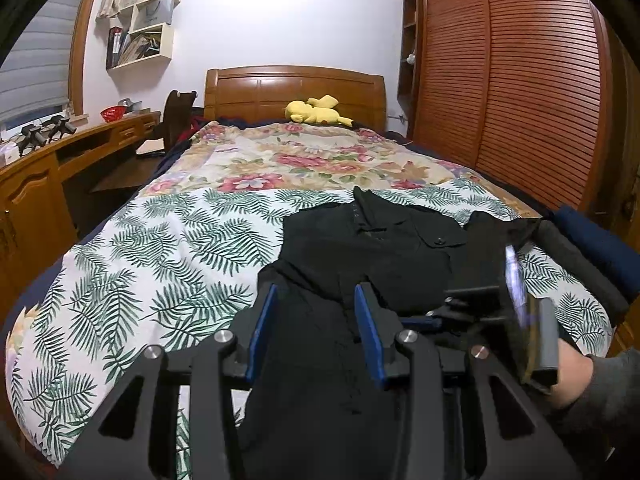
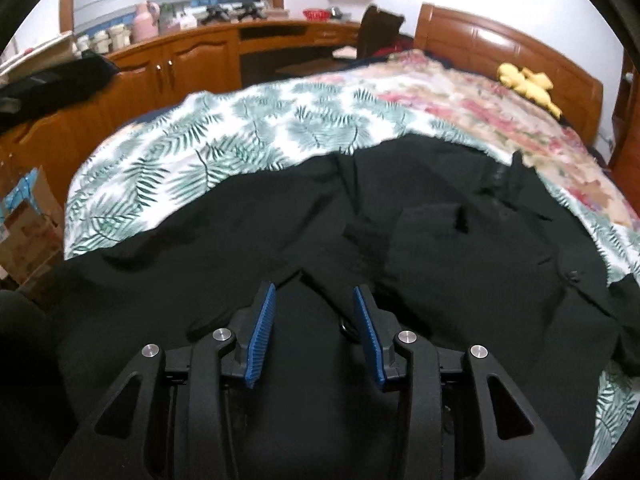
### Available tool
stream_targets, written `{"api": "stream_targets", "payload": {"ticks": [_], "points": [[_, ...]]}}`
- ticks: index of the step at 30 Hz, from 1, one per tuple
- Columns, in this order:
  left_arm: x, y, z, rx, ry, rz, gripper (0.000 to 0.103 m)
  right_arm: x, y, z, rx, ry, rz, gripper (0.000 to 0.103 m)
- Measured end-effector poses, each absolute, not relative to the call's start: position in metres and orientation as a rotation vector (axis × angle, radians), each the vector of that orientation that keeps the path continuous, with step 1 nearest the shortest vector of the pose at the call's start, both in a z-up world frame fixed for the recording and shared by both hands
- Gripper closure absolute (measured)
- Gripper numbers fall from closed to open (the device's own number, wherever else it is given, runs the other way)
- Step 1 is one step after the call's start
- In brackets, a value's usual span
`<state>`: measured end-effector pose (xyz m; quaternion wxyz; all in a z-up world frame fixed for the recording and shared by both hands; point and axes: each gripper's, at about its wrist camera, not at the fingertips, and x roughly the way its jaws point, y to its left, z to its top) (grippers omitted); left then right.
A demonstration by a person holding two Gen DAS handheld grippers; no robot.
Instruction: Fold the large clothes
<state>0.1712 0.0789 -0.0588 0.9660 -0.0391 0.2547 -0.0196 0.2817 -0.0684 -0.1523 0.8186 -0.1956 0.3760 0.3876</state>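
Fingers first: left gripper (image 1: 316, 330) has its blue ribbed pads standing apart, black cloth lying in the gap but neither pad pressing it, so it grips nothing. Right gripper (image 2: 314, 330) reads the same in its own view: pads parted, cloth beneath and between them, no pinch visible. From the left view the right gripper (image 1: 516, 312) shows blurred at the near right edge of the garment, a hand (image 1: 572, 376) in a grey sleeve behind it.

Location: large black button-up shirt (image 1: 372, 248) lies on the bed, on the white sheet printed with green fern leaves (image 1: 160, 248), toward the foot and the right side. Beyond it, a quilt with a pink and tan flower print (image 1: 304, 156) and a yellow plush toy (image 1: 316, 111) against the wooden headboard (image 1: 296, 88).

Progress, as I judge it: early to middle. The shirt is spread roughly flat, front up, collar toward the headboard, buttoned chest pocket showing. One dark flap near the right side looks turned over the body, though black on black makes layers hard to read. No compact folded rectangle yet; the lower part spills toward the near edge, rumpled. Sleeves and the lengthwise fold seem left to do.

Materials: shirt is thin matte woven cloth, limp, creasing softly. Bedding smooth cotton-like. Finger pads ridged rubbery blue on rigid black plastic arms.
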Motion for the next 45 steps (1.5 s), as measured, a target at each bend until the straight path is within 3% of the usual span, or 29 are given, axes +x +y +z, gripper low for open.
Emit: {"api": "stream_targets", "payload": {"ticks": [7,10,12,15,28,45], "points": [[0.170,0.089,-0.060,-0.103,0.515,-0.031,0.065,0.312,-0.067,-0.168,-0.360,0.875,0.769,0.068],[0.170,0.091,-0.059,-0.105,0.514,-0.029,0.065,0.316,-0.067,-0.169,-0.356,0.889,0.757,0.078],[0.170,0.091,-0.059,-0.104,0.515,-0.030,0.065,0.317,-0.069,-0.168,-0.347,0.887,0.754,0.092],[0.171,0.091,-0.060,-0.101,0.519,-0.030,0.065,0.312,-0.077,-0.158,-0.330,0.830,0.761,0.098],[0.178,0.069,-0.064,-0.089,0.542,-0.080,0.065,0.243,-0.184,-0.070,-0.254,0.580,0.685,0.100],[0.201,-0.013,-0.067,-0.071,0.555,-0.215,0.065,0.211,-0.279,-0.088,-0.182,0.617,0.495,0.099]]}}
